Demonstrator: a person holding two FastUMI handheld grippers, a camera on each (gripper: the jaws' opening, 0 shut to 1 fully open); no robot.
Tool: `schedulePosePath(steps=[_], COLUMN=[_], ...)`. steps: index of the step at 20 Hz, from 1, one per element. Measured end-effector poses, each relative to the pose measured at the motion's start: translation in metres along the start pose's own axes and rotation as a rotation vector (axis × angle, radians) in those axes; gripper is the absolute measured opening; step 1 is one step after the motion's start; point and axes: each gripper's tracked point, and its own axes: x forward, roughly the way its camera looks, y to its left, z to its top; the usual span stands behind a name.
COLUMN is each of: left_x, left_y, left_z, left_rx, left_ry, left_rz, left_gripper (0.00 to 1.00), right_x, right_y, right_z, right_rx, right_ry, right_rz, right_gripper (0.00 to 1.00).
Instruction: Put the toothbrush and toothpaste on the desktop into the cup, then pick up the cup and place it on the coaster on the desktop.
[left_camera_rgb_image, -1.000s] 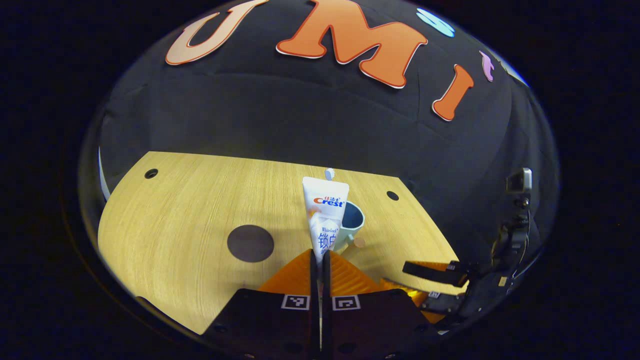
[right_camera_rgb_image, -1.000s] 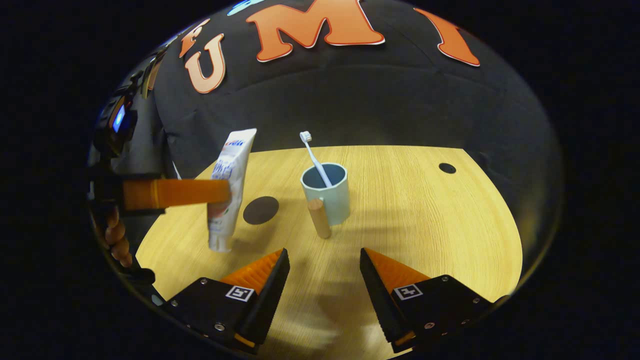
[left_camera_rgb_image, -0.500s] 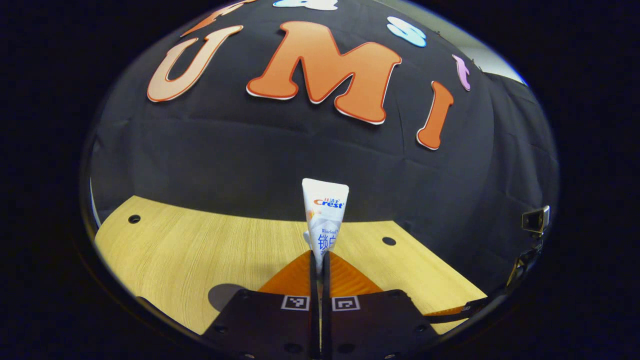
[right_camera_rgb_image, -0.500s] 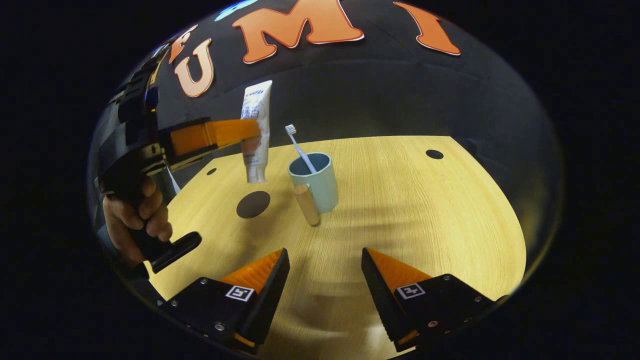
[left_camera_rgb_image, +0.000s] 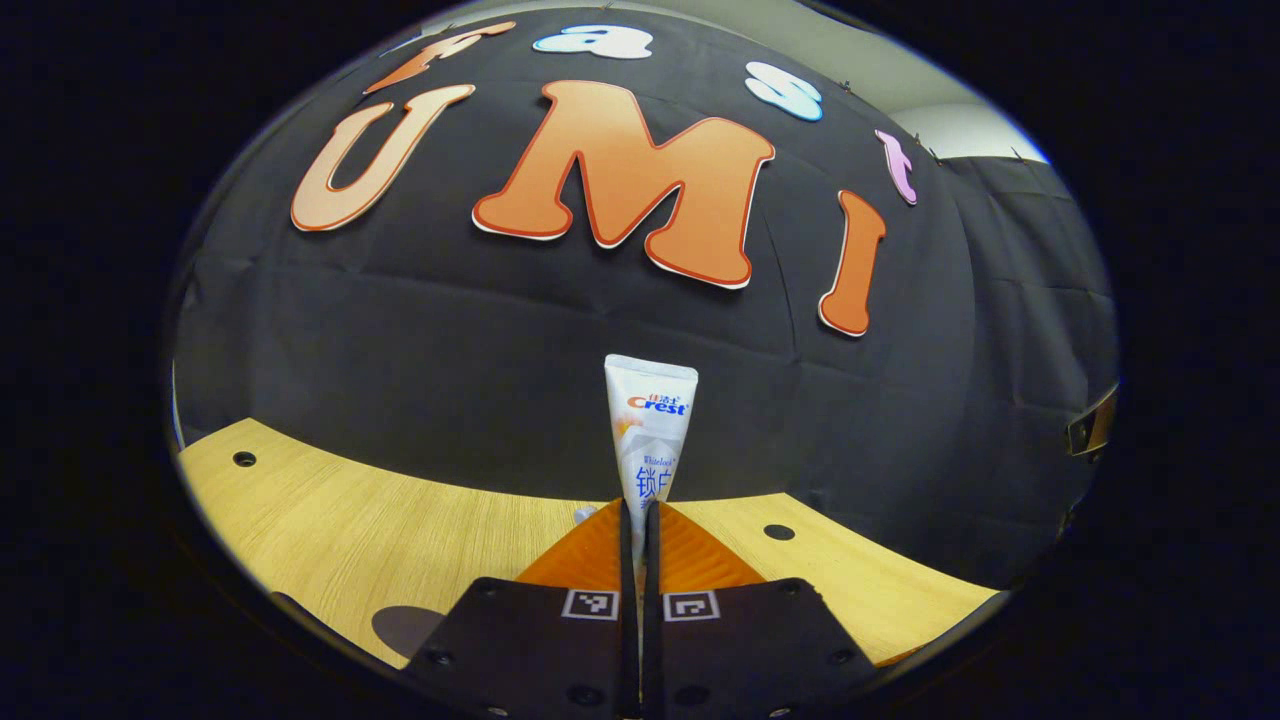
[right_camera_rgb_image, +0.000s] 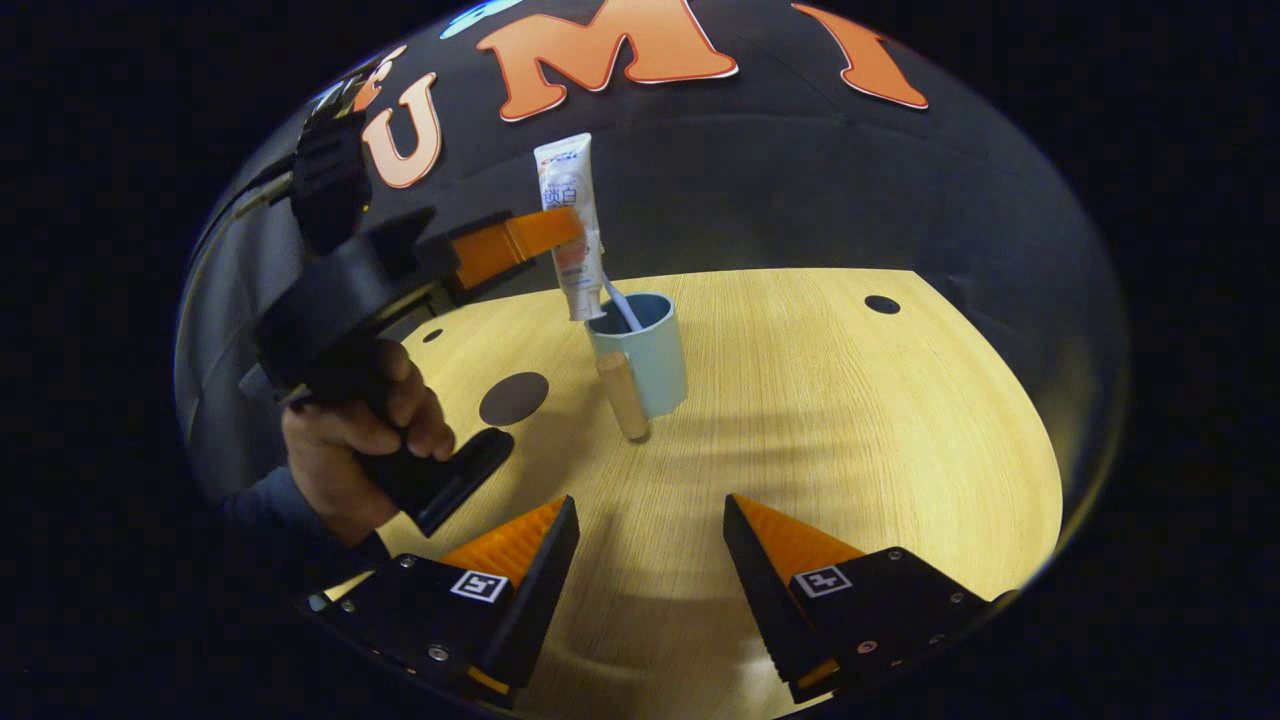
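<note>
Right gripper, bottom of frame, stands spread and empty. Beyond it, left gripper pinches the toothpaste upright, cap down over the cup, evidently for dropping in beside the toothbrush. Coaster lies left of centre.

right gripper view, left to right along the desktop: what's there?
hand on the left gripper's handle → coaster → cup, toothbrush inside, toothpaste held above its rim → hole in the desktop.
</note>
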Motion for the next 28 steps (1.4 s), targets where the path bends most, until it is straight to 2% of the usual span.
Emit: schedulePosePath(steps=[6, 10, 12, 14, 15, 16, 17, 20, 21, 25, 28], left_x=[0.013, 0.007, 0.004, -0.003, -0.006, -0.01, -0.016, -0.04, -0.05, -0.085, -0.106], left_y=[-0.009, -0.009, -0.013, -0.013, -0.01, -0.006, -0.002, 0.012, 0.016, 0.029, 0.044], left_z=[-0.028, -0.041, -0.043, -0.043, -0.043, -0.045, -0.042, -0.027, -0.021, -0.004, 0.017], left_rx=[0.055, 0.119, 0.145, 0.168, 0.177, 0.175, 0.175, 0.186, 0.188, 0.152, 0.141], left_ry=[-0.044, -0.06, -0.061, -0.058, -0.043, -0.029, -0.019, 0.001, 0.015, 0.098, 0.144], left_rz=[-0.018, -0.001, -0.007, -0.01, -0.005, 0.0, 0.003, 0.031, 0.039, 0.063, 0.113], left_gripper=[0.01, 0.02, 0.05, 0.16, 0.26, 0.37, 0.59, 0.75, 0.85, 0.96, 0.97], right_x=[-0.006, -0.01, -0.012, -0.012, -0.012, -0.011, -0.011, -0.01, -0.008, -0.004, 0.004], right_y=[-0.015, -0.026, -0.032, -0.038, -0.042, -0.046, -0.048, -0.053, -0.053, -0.036, -0.015], right_z=[0.0, 0.005, 0.005, 0.009, 0.012, 0.014, 0.016, 0.026, 0.031, 0.051, 0.068], right_rx=[0.026, 0.038, 0.051, 0.053, 0.051, 0.052, 0.053, 0.046, 0.044, 0.037, -0.009], right_ry=[-0.018, -0.031, -0.033, -0.04, -0.044, -0.046, -0.046, -0.051, -0.05, -0.047, -0.049], right_rz=[-0.019, -0.037, -0.043, -0.057, -0.066, -0.069, -0.073, -0.079, -0.078, -0.04, -0.012], right_gripper=[0.89, 0.88, 0.88, 0.88, 0.88, 0.88, 0.88, 0.88, 0.88, 0.88, 0.88])
